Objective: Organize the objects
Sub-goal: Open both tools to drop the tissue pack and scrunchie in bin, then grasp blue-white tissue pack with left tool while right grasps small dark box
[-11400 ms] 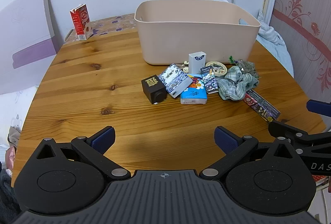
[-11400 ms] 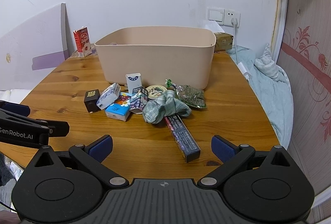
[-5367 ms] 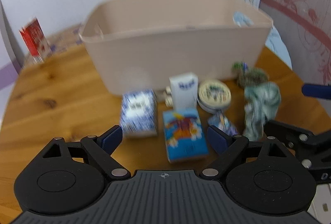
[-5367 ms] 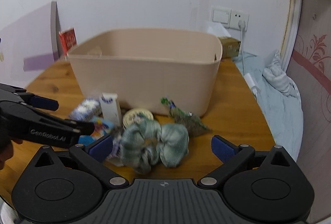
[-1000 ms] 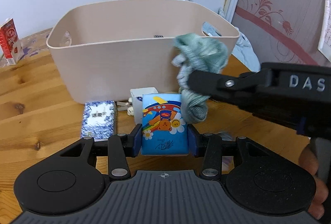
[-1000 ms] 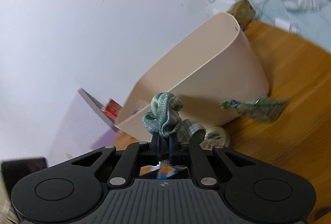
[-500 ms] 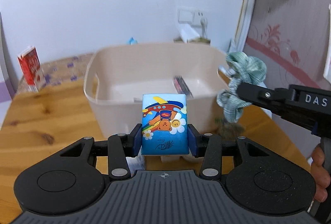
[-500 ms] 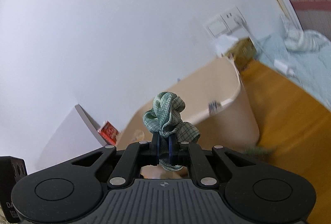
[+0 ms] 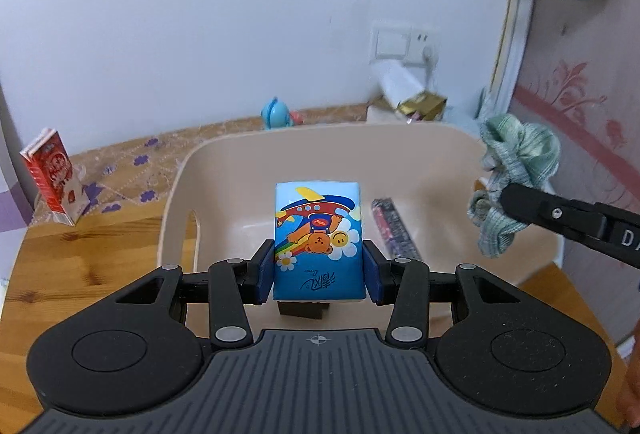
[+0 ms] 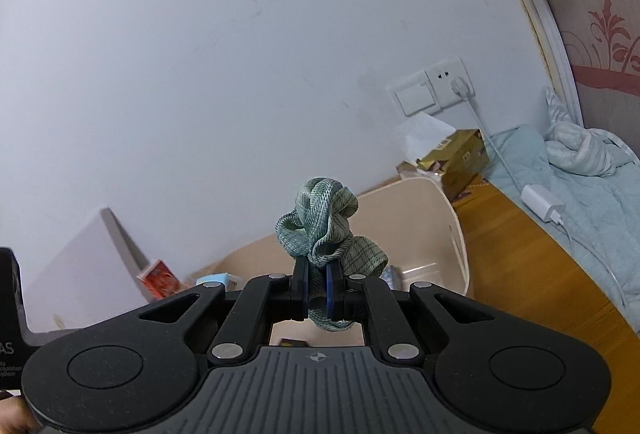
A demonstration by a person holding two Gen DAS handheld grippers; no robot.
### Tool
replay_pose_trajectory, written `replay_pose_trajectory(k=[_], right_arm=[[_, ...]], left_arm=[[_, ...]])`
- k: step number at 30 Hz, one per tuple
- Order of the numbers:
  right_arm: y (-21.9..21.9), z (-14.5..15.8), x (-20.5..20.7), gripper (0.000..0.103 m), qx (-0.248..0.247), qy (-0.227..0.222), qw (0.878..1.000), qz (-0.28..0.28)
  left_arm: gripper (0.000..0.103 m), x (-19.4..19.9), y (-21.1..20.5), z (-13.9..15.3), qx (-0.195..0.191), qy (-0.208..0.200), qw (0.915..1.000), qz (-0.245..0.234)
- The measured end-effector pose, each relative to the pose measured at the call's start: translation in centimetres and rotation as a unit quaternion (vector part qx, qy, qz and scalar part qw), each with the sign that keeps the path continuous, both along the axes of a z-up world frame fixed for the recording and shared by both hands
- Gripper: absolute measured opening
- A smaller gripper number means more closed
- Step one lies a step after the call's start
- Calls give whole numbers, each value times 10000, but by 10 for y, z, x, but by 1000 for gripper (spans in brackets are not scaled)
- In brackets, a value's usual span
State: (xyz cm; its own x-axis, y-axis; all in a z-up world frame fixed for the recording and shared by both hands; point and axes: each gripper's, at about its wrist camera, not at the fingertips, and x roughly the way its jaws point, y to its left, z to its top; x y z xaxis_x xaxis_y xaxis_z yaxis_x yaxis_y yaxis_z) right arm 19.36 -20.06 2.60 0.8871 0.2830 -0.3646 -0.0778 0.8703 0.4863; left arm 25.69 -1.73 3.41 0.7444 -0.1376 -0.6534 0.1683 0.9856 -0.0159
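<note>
The left gripper point(image 9: 319, 271) is held level, its blue-padded fingers point(image 9: 265, 271) pressed flat against the two sides of the blue tissue pack point(image 9: 318, 241), which stands upright between them. The right gripper point(image 10: 317, 289) is tilted upward, its fingers point(image 10: 301, 286) drawn almost together and pinching the green scrunchie point(image 10: 328, 234), which bunches out above the tips. From the left wrist view, the right gripper reaches in from the right side, at about the same height as the left.

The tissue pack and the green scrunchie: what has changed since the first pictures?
Both left the table. The left gripper grasped the tissue pack, the right gripper the green scrunchie, and lifted them over the beige bin. The red carton stayed.
</note>
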Motion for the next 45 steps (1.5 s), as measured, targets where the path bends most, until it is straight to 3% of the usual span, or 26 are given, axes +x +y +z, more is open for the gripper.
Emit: replay_pose_trajectory(k=[9,14,16,20,23,27,31,45], right_arm=[[5,-18,24,9,-340,569,9978,44],[6,-14,21,28,-354,587,9976,53],[5,-11,16,32,-332,543,9980,53],[6,-2,0,57,-454,375,9982,74],[10,4,-19,70,-720,263,9970,91],[9,4,-44,79,-922,283,9953,91],[2,-12,-65,90,-849,511,9951,28],[6,-82,-109,93,-1358,1466,9798,84]], left_arm=[[47,27,-7,-31,185,499,9986,48],[73,20,1,-25,50,401,9991,121],[76,13,4,-18,38,271,9995,136],[83,-5,11,-5,34,62,9998,204],[85,-22,16,2,37,-67,9997,211],[90,-45,25,5,55,-175,9996,231],[91,-62,34,-5,-68,59,9999,94],[91,-77,47,-85,352,794,9962,83]])
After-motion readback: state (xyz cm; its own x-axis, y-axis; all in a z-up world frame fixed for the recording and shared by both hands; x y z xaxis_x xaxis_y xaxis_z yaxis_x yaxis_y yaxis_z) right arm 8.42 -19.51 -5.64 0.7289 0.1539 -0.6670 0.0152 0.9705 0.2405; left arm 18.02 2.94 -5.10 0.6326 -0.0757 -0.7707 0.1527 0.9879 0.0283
